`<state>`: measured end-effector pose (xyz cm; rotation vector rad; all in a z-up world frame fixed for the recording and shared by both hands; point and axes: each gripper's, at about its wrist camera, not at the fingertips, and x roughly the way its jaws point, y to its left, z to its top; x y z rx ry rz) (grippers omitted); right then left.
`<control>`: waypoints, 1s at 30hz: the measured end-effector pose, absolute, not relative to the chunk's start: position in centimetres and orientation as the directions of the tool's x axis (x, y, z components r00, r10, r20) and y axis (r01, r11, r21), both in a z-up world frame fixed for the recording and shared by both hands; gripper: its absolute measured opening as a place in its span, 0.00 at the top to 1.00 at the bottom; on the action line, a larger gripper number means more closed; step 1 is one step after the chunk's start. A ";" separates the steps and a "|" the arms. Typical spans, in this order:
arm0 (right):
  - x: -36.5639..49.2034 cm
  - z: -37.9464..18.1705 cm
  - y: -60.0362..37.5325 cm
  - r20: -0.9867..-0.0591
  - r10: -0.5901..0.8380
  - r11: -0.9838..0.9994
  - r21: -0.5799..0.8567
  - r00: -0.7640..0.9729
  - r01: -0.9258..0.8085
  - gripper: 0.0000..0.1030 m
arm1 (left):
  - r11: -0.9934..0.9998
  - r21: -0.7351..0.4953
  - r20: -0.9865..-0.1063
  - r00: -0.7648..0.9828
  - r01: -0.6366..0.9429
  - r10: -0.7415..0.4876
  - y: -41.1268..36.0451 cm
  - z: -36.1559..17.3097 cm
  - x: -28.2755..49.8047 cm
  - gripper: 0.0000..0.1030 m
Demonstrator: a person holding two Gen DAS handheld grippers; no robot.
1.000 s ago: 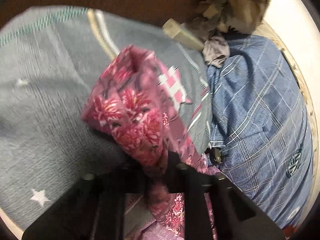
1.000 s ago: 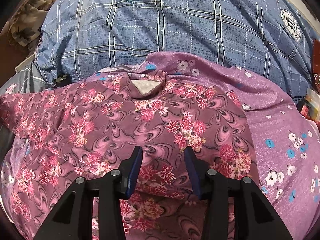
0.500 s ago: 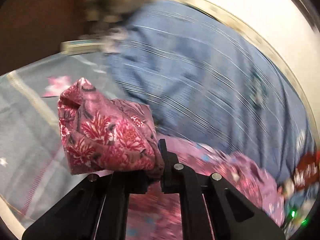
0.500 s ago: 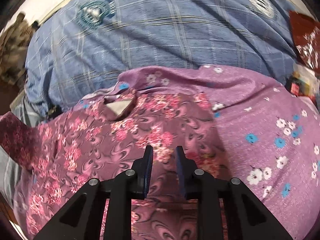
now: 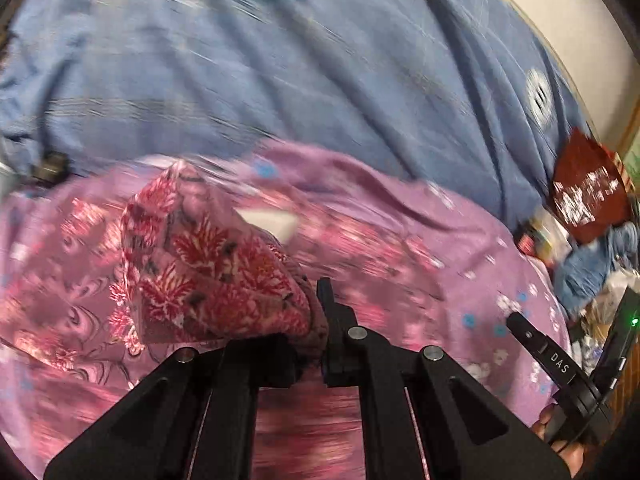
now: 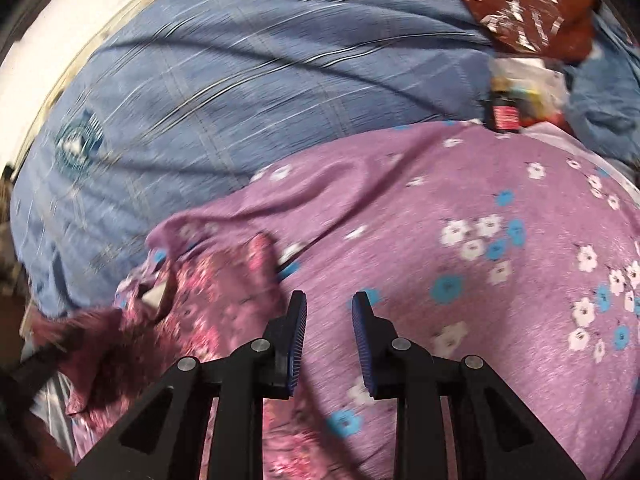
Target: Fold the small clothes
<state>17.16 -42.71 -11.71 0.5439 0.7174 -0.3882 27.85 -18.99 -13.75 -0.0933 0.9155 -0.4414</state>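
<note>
The pink floral garment [image 5: 208, 272] lies on a lilac flowered cloth [image 5: 460, 248]. My left gripper [image 5: 316, 320] is shut on a bunched side of the garment and holds it lifted over the rest of the garment. In the right wrist view the garment [image 6: 208, 320] lies at lower left, its white neck label [image 6: 154, 298] showing. My right gripper [image 6: 329, 320] is open and empty, its blue pads [image 6: 298, 332] over the lilac flowered cloth [image 6: 480, 260] just right of the garment's edge. Both views are motion-blurred.
A blue checked bedsheet [image 6: 240, 100] covers the bed behind. A dark red packet [image 6: 528, 4] and small clutter [image 6: 516, 96] lie at the far right. The right gripper's body [image 5: 568, 368] shows in the left wrist view at the lower right.
My left gripper has carried the held garment side to the right, over the garment. My right gripper has moved right off the garment onto the lilac cloth, its jaws narrowing then opening again.
</note>
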 end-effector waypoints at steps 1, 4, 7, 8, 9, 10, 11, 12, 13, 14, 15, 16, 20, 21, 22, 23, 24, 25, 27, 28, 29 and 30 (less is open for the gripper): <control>17.0 -11.8 -43.2 -0.705 -0.152 0.786 0.338 0.692 0.517 0.75 | 0.903 -0.260 -0.750 0.517 0.343 -0.413 -20.4 -14.1 27.6 0.94; 17.1 -12.0 -44.2 -0.706 -0.136 0.767 0.369 0.695 0.525 0.73 | 0.891 -0.270 -0.753 0.497 0.364 -0.431 -23.0 -14.6 26.9 0.90; 17.3 -12.2 -44.3 -0.700 -0.078 0.757 0.422 0.710 0.499 0.62 | 0.859 -0.318 -0.745 0.455 0.401 -0.488 -22.1 -14.6 26.6 0.57; 17.3 -12.1 -44.2 -0.691 -0.055 0.759 0.440 0.721 0.480 0.58 | 0.853 -0.331 -0.737 0.454 0.403 -0.500 -21.3 -14.4 26.5 0.42; 17.4 -11.9 -43.9 -0.675 -0.030 0.763 0.461 0.737 0.453 0.49 | 0.852 -0.343 -0.723 0.468 0.395 -0.508 -20.0 -13.9 26.3 0.37; 17.4 -11.7 -43.6 -0.660 -0.009 0.767 0.477 0.751 0.429 0.46 | 0.848 -0.361 -0.699 0.489 0.388 -0.522 -18.4 -13.4 26.1 0.37; 17.5 -11.5 -43.2 -0.644 0.009 0.772 0.490 0.765 0.404 0.44 | 0.843 -0.377 -0.678 0.506 0.384 -0.534 -17.0 -13.1 26.0 0.36; 17.6 -11.3 -42.8 -0.632 0.025 0.781 0.496 0.774 0.380 0.44 | 0.844 -0.387 -0.658 0.529 0.373 -0.536 -15.3 -12.6 25.8 0.35; 17.8 -11.1 -42.2 -0.625 0.042 0.790 0.498 0.779 0.357 0.44 | 0.850 -0.390 -0.641 0.558 0.356 -0.527 -13.5 -12.3 25.5 0.33; 18.1 -11.0 -41.7 -0.621 0.061 0.797 0.501 0.781 0.336 0.44 | 0.858 -0.388 -0.623 0.591 0.337 -0.513 -11.8 -11.9 25.3 0.28; 18.4 -11.0 -41.0 -0.617 0.090 0.805 0.507 0.782 0.307 0.44 | 0.870 -0.382 -0.604 0.628 0.312 -0.490 -10.0 -11.7 25.1 0.25; 18.8 -11.1 -40.5 -0.614 0.116 0.811 0.513 0.781 0.282 0.44 | 0.881 -0.381 -0.584 0.666 0.280 -0.464 -8.4 -11.6 25.0 0.23; 20.2 -11.5 -37.5 -0.628 0.153 0.849 0.479 0.763 0.224 0.44 | 0.901 -0.399 -0.564 0.729 0.171 -0.388 -3.6 -12.5 25.4 0.20; 20.6 -11.6 -36.6 -0.631 0.159 0.861 0.465 0.759 0.206 0.44 | 0.918 -0.378 -0.588 0.734 0.121 -0.339 -2.9 -13.1 25.8 0.20; 20.9 -11.7 -35.8 -0.633 0.166 0.873 0.451 0.756 0.186 0.44 | 0.932 -0.354 -0.610 0.738 0.073 -0.290 -2.0 -13.9 26.2 0.20; 21.3 -11.7 -34.8 -0.637 0.174 0.885 0.435 0.751 0.164 0.44 | 0.939 -0.340 -0.617 0.743 0.047 -0.260 -1.4 -14.6 26.5 0.20; 21.6 -11.8 -33.7 -0.642 0.184 0.899 0.416 0.744 0.137 0.44 | 0.950 -0.311 -0.630 0.746 0.009 -0.214 -0.7 -15.2 26.8 0.20; 21.8 -11.8 -32.7 -0.644 0.192 0.912 0.397 0.741 0.108 0.44 | 0.961 -0.276 -0.655 0.737 -0.031 -0.164 0.1 -16.0 27.2 0.20; 22.3 -11.6 -30.4 -0.646 0.190 0.942 0.333 0.739 0.049 0.44 | 0.971 -0.213 -0.733 0.676 -0.112 -0.083 1.2 -17.4 28.3 0.20; 22.6 -11.5 -29.1 -0.651 0.177 0.956 0.291 0.738 0.027 0.41 | 0.969 -0.213 -0.756 0.650 -0.128 -0.081 1.5 -17.9 28.7 0.20; 22.8 -11.5 -28.2 -0.655 0.168 0.965 0.262 0.736 0.014 0.39 | 0.966 -0.224 -0.765 0.638 -0.130 -0.092 1.8 -18.2 28.9 0.20; 23.3 -11.6 -26.9 -0.662 0.155 0.973 0.230 0.734 0.002 0.37 | 0.967 -0.219 -0.773 0.628 -0.130 -0.091 1.9 -18.4 28.9 0.20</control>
